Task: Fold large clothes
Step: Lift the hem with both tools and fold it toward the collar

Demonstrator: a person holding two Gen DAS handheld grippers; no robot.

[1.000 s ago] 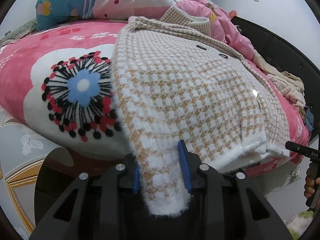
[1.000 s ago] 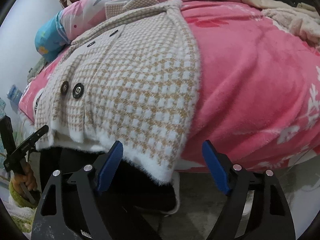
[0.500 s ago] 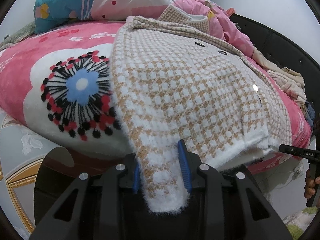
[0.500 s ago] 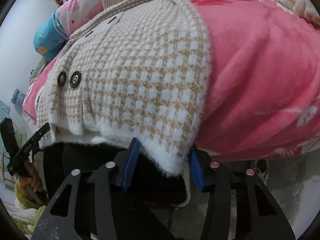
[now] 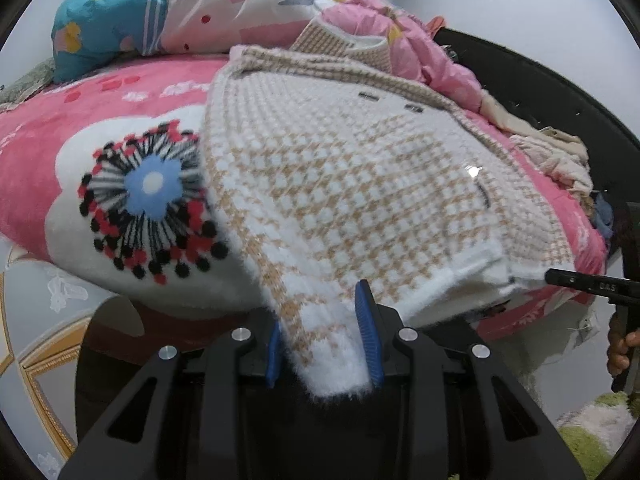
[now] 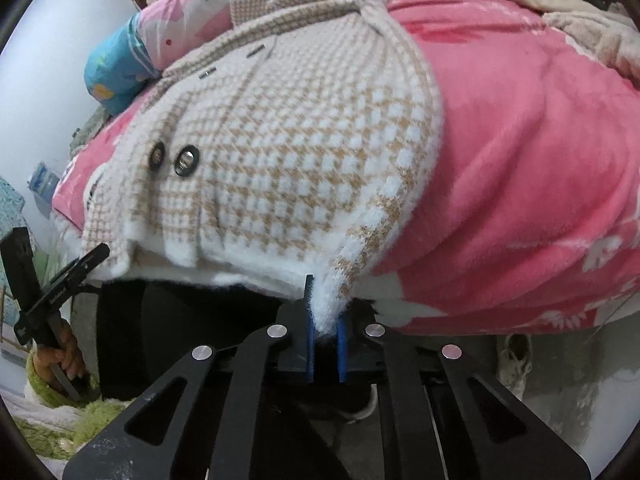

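Our left gripper (image 5: pixel 324 336) and right gripper (image 6: pixel 323 344) each clench a hem corner of the checked cardigan (image 5: pixel 352 184), spread over the near edge of the pink blanket (image 5: pixel 36 168). Only our right view shows its two dark buttons (image 6: pixel 176 158); only the left, the flower print (image 5: pixel 150 196).
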